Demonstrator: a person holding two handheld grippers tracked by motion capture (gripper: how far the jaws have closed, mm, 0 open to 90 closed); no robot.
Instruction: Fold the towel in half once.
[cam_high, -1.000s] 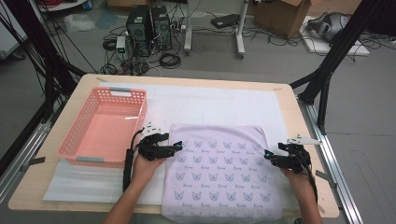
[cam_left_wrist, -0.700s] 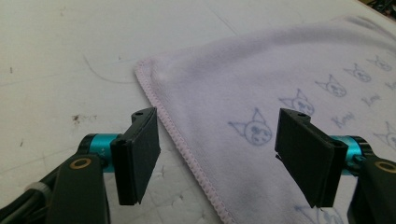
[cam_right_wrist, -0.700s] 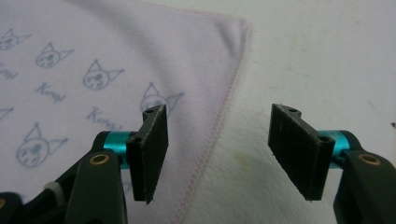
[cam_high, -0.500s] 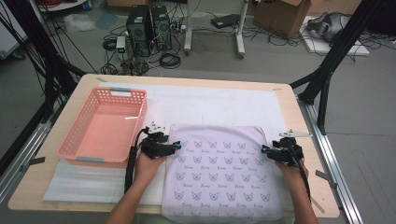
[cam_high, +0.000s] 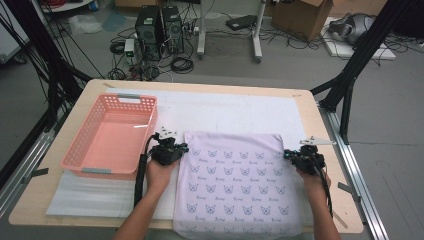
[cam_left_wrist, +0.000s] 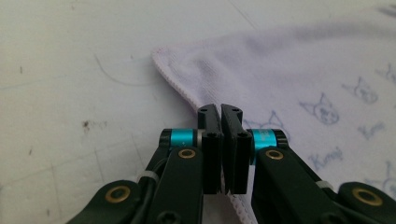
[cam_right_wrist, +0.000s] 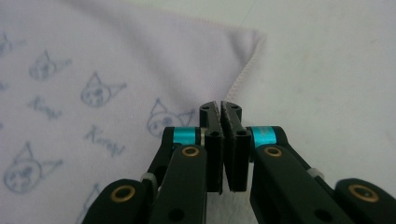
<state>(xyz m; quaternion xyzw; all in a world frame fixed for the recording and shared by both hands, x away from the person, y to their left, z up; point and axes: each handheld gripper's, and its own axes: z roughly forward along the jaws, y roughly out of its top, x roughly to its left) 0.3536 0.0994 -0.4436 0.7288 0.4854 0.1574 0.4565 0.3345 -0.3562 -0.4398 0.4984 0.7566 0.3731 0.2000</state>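
High view: one towel (cam_high: 237, 185); one basket (cam_high: 107, 137); two grippers pinching its edges.

A lab or test workshop is indicated. Black frame struts (cam_high: 360, 55) are seen rising at both sides of the wooden counter (cam_high: 310, 107), and at the top of the frame two computer towers (cam_high: 159, 27), tangled cables (cam_high: 182, 62) and a cardboard box (cam_high: 300, 15) are left on a bare grey floor (cam_high: 390, 125).
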